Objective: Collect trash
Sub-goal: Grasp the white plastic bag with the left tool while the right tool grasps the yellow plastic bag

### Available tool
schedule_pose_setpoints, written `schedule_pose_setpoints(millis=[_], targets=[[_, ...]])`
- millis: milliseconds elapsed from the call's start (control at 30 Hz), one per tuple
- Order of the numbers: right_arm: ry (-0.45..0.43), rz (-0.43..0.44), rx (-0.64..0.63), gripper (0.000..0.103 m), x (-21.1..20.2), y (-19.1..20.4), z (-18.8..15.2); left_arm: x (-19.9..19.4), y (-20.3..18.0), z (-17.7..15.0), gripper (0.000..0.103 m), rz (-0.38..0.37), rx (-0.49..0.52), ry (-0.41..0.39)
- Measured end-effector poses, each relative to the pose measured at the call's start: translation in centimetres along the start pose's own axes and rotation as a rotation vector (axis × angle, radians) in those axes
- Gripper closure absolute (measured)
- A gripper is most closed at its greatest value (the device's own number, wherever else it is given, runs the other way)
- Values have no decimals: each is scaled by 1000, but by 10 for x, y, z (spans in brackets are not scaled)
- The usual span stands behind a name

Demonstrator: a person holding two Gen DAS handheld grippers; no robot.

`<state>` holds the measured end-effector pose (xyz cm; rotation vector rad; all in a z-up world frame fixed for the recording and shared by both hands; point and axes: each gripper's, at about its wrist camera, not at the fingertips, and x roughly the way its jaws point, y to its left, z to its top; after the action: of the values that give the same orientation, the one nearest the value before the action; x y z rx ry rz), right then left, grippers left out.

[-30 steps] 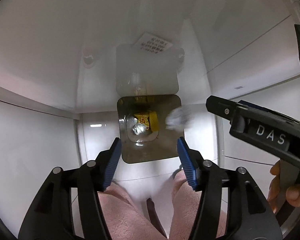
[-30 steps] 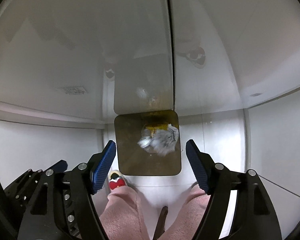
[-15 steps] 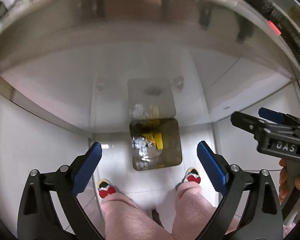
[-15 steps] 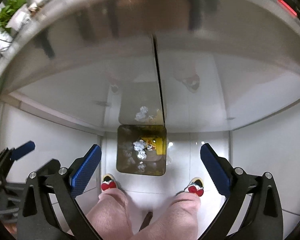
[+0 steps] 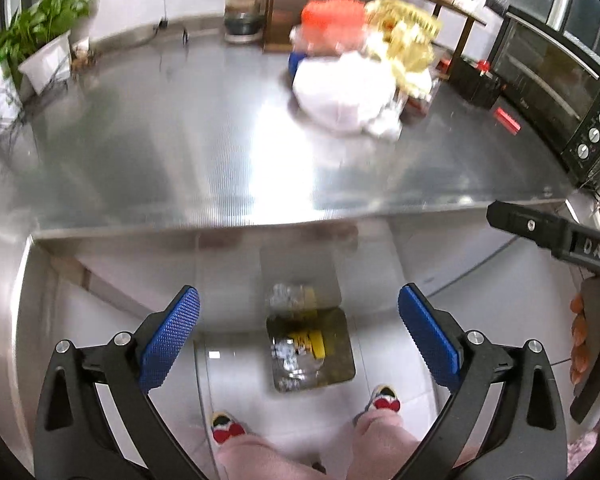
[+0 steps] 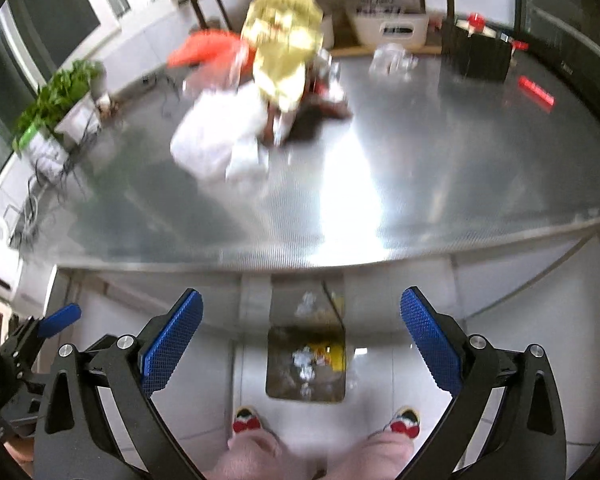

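Observation:
A brown square bin [image 5: 332, 368] stands on the floor below the counter, holding crumpled foil [image 5: 286, 350] and a yellow wrapper [image 5: 314, 342]. My left gripper [image 5: 297, 291] hangs high above it, open and empty. My right gripper [image 6: 301, 293] is open and empty too, above the same bin [image 6: 284, 380]. Each gripper shows at the edge of the other's view: the right gripper [image 5: 556, 236], the left gripper [image 6: 60, 316]. On the steel counter [image 5: 160, 152] lies a blurred heap of trash [image 5: 348, 92]: a white bag [image 6: 216, 136], a yellow wrapper [image 6: 284, 52] and an orange bag [image 6: 208, 50].
A potted plant [image 5: 40, 36] stands at the counter's left and a black oven [image 5: 552, 92] at its right. A small red box [image 5: 507, 118] and a black box [image 6: 476, 52] lie near the oven. Pink trouser legs [image 5: 260, 456] and slippered feet stand by the bin.
Both grippers rose from just over the bin to above the counter's front edge, and their jaws opened wider. The crumpled white piece that was falling now lies in the bin.

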<state>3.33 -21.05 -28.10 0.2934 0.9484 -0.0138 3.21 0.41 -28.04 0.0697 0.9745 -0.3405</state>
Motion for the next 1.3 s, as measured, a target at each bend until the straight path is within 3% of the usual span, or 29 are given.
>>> schedule_pose_setpoints(millis=[167, 467, 633, 833, 933, 1000, 1100, 1233, 1300], targets=[[-49, -17, 9, 4, -5, -6, 33, -11, -2, 31, 9, -4, 24, -59], [-153, -12, -34, 4, -10, 7, 100, 4, -14, 95, 9, -18, 62, -124], [-157, 9, -55, 5, 10, 15, 129, 27, -20, 125, 13, -39, 67, -127], [-153, 19, -71, 18, 37, 19, 157, 63, -26, 148, 26, -69, 80, -85], [-160, -3, -83, 20, 48, 19, 165, 81, -27, 157, 27, -75, 78, -65], [-169, -1, -89, 28, 53, 20, 168, 87, -28, 159, 28, -80, 79, -61], [-171, -9, -116, 38, 59, 23, 169, 97, -30, 163, 39, -96, 84, -48], [-132, -2, -144, 72, 69, 24, 167, 107, -31, 164, 59, -122, 96, -14], [-125, -1, -149, 79, 70, 23, 168, 110, -31, 164, 69, -131, 101, -2]])
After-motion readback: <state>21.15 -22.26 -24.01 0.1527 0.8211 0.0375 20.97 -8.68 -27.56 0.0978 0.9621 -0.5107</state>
